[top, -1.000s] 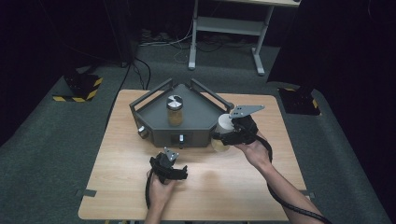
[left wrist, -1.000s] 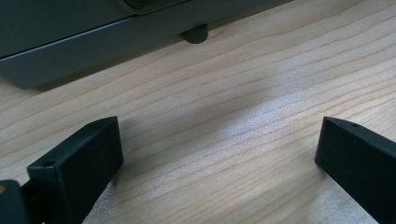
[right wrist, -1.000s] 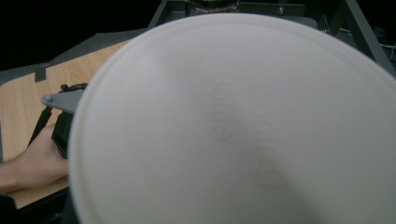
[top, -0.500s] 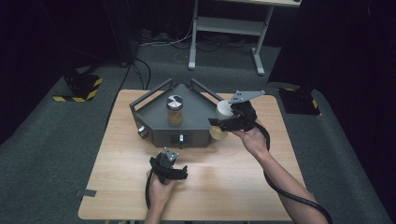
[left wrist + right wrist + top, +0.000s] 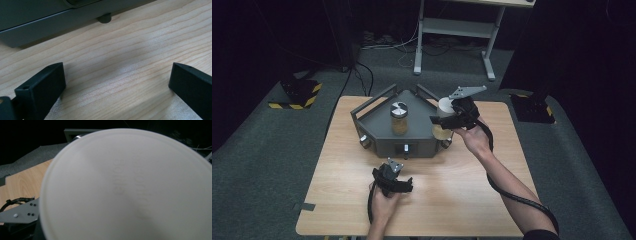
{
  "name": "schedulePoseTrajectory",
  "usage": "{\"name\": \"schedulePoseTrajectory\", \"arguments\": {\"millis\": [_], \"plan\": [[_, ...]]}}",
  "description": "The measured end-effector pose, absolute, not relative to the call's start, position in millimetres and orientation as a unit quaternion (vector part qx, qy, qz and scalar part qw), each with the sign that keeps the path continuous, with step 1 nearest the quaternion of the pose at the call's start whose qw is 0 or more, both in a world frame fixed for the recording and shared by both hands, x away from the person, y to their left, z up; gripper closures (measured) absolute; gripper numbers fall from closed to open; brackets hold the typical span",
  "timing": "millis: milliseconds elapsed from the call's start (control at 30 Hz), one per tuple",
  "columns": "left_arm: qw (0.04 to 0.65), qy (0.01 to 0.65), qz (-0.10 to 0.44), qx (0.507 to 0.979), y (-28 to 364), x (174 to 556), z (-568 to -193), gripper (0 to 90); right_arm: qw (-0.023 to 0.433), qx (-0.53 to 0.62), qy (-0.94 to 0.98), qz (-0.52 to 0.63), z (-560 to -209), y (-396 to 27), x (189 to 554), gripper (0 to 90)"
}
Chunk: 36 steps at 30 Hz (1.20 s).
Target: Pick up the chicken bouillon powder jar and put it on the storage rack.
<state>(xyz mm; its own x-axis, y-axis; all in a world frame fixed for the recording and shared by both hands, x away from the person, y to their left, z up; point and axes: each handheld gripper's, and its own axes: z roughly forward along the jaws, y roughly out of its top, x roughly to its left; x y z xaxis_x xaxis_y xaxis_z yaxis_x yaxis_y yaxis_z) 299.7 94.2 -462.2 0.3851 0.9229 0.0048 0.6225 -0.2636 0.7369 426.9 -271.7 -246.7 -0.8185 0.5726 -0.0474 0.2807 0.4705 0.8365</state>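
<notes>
Jar with a white lid [image 5: 443, 120] sits clamped in our right hand-held gripper [image 5: 452, 120], raised off the table [image 5: 462, 200] beside the right end of the grey tray [image 5: 382, 127], toward the table's far right corner; in the right gripper view that lid [image 5: 130, 187] looms close and blurred; a second jar [image 5: 399, 118] stands upright on the tray; our left hand-held gripper [image 5: 393, 184] rests near the table's near edge, jaws wide apart over bare wood, nothing between them.
</notes>
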Motion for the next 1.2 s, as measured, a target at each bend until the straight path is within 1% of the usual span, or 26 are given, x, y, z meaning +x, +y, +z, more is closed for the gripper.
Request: {"name": "schedulePoseTrajectory", "arguments": {"millis": [333,700,933,1200], "plan": [[0.334,0.507,0.225,0.763,94,300,-462,0.8,0.168,0.268,0.843,0.435,-250,-250,445,35.0],[0.334,0.507,0.225,0.762,94,300,-462,0.7,0.164,0.293,0.841,0.425,-259,-231,465,35.0],[0.334,0.507,0.224,0.763,95,300,-462,0.7,0.174,0.306,0.839,0.414,-265,-220,472,35.0],[0.334,0.507,0.224,0.762,94,300,-462,0.7,0.175,0.312,0.838,0.413,-270,-215,477,35.0]]}}
